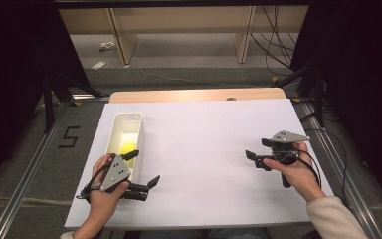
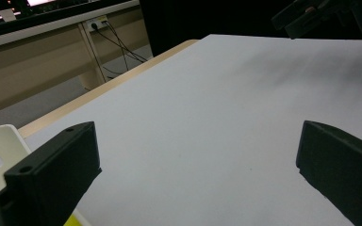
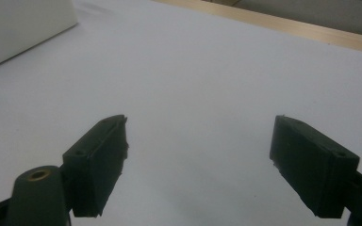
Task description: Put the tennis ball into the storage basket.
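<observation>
White bin: set lengthwise at the left of the tabletop; a yellow ball is seen lying inside it. Left tool: held at the bin's near right corner, jaws spread wide, nothing gripped, one jaw over the bin's rim by the ball. Right tool: held well apart at the right, jaws parted and empty, above bare white surface.

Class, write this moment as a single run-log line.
left gripper: open, beside bin | right gripper: open, holds nothing | yellow ball: lying in white bin | white sheet: under both grippers
</observation>
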`<state>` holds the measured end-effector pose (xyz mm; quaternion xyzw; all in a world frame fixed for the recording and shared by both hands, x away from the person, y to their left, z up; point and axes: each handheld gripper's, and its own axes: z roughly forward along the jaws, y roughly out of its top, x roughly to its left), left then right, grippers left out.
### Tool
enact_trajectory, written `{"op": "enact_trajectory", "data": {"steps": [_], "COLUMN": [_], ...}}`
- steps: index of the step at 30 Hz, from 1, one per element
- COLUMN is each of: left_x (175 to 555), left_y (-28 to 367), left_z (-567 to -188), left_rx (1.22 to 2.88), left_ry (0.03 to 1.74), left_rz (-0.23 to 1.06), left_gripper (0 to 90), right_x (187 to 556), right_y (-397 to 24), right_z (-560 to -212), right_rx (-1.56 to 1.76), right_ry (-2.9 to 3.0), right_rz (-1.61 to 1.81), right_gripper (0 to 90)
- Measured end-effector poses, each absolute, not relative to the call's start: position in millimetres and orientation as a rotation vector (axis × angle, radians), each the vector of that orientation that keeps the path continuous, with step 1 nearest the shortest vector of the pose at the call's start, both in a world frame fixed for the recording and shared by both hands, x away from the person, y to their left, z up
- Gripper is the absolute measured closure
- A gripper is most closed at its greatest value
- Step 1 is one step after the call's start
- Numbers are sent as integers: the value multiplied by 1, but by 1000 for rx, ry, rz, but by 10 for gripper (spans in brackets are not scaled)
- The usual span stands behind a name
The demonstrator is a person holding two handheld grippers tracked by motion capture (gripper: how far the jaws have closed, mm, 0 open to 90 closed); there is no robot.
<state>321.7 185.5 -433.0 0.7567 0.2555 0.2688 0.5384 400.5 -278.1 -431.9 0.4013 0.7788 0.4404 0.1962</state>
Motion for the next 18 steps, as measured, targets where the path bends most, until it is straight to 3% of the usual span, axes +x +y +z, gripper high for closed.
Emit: {"op": "enact_trajectory", "data": {"steps": [18], "left_x": [322], "left_y": [186], "left_z": [-433], "left_rx": [1798], "left_ry": [609], "left_rz": [641], "left_gripper": [0], "right_x": [387], "right_y": [-290], "right_z": [-436], "right_rx": [1140], "right_ry": [2159], "right_rz": [1238], "right_gripper": [202]}}
